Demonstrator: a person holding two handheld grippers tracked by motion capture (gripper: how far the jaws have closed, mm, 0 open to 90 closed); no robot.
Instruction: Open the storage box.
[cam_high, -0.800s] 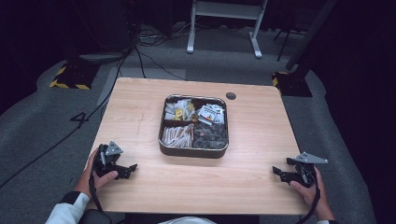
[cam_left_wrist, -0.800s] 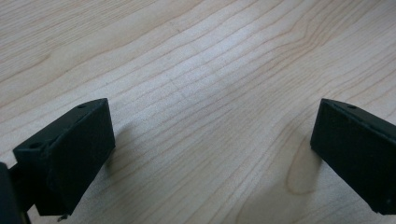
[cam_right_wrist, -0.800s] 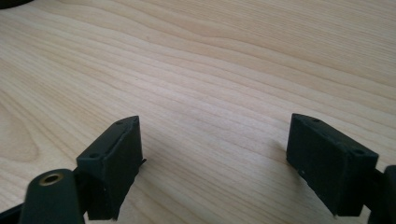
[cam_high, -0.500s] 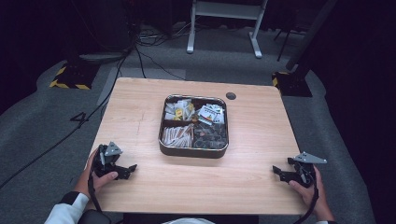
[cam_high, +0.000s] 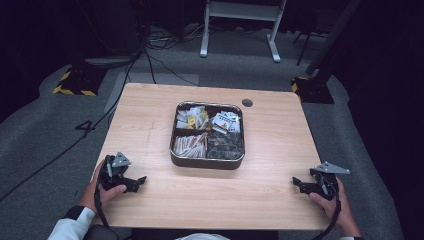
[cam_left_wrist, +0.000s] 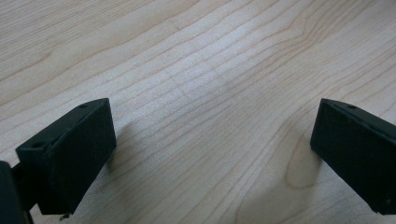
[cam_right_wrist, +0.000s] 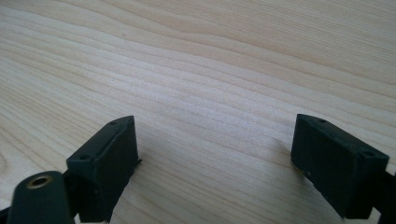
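Fingers of the left gripper (cam_high: 134, 183) stand wide apart and empty, low over bare wood at the near left of the worktop (cam_high: 150, 115); the left gripper view shows nothing but grain between them (cam_left_wrist: 70, 154); ahead of these fingers and off to their right, well apart, sits the tray (cam_high: 207, 163), a dark metal box split into four compartments; the two nearer ones hold pale stick sachets (cam_high: 190, 144) and a heap of dark small items (cam_high: 226, 146), the two farther ones hold yellowish packets (cam_high: 192, 118) and white printed packets (cam_high: 226, 121); beyond the tray, a small dark disc (cam_high: 247, 102) lies in the wood; the right gripper (cam_high: 303, 184) rests at the near right with its fingers (cam_right_wrist: 105, 163) likewise spread and holding nothing, the tray ahead and to their left, again well apart.

Risk from here, as I judge it: the packets lie loose and overlapping, so fingers closing in a compartment could pinch two at once or drag neighbours over a divider; coming in low could strike the tray's raised wall and shove the whole box across the smooth wood; two grippers converging on one small box could also collide.

Print on the packets is too small to read; what the dark items are cannot be told; the person's forearms are cut off at the bottom edge.
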